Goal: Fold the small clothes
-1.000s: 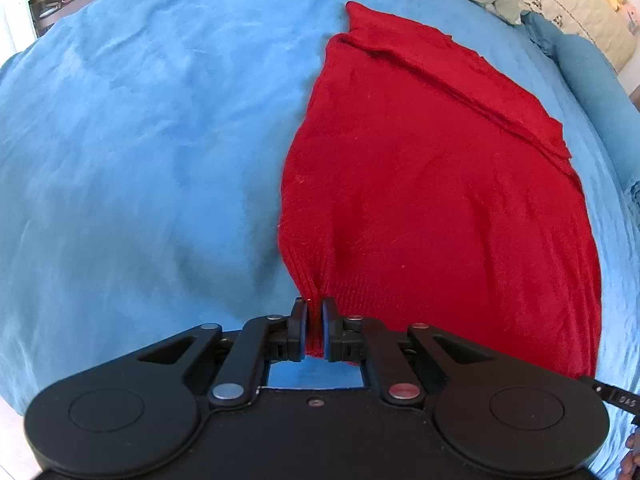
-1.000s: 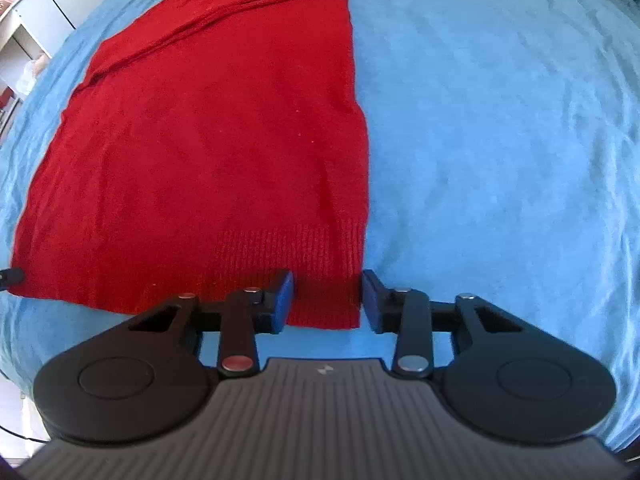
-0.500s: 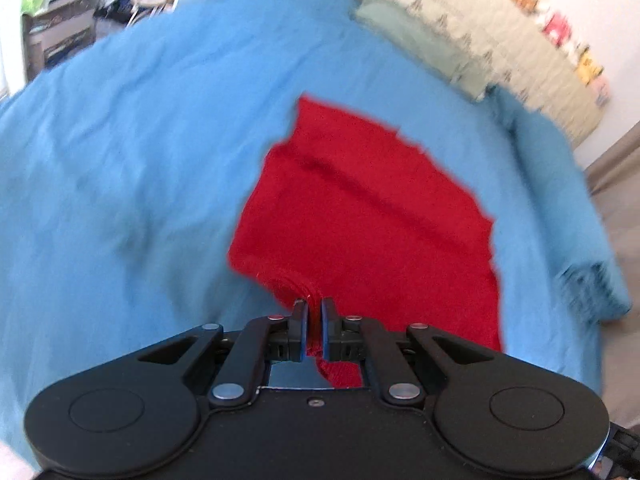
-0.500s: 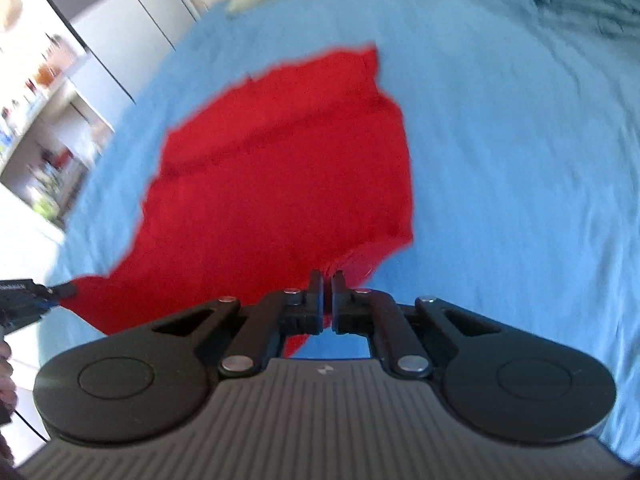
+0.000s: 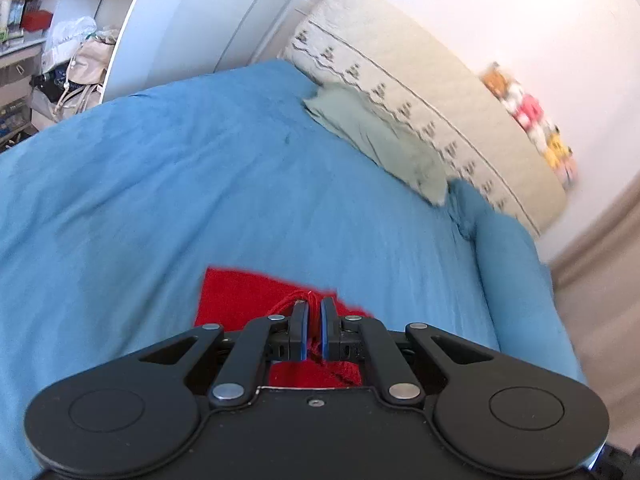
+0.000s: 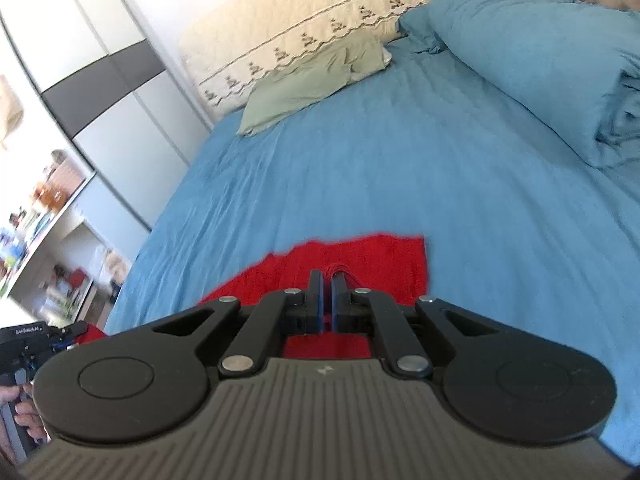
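Surface: a bed covered by a blue sheet (image 5: 200, 184), with a cream quilted headboard (image 6: 320, 28) at its far end.
Change: a second ago the red sweater (image 5: 240, 296) was spread flat across the sheet and most of it was seen; now only a short band of it is seen past the fingers, and both cameras are tilted up toward the headboard.
Left gripper (image 5: 313, 312): closed on a pinch of the sweater's knit, as before; red threads are bunched at the fingertips.
Right gripper (image 6: 328, 280): a second ago its jaws were spread around the hem; now they are clamped on red fabric.
Sweater: held at two points, the remainder lying on the sheet beneath both tools; its far edge is blurred.
Surroundings: a pale green pillow (image 5: 372, 136) is lying against the headboard, a folded blue duvet (image 6: 540, 60) along the right side, well apart from the sweater.
Beyond: wardrobe doors (image 6: 108, 92) and cluttered shelves (image 5: 24, 40) are seen on the left.
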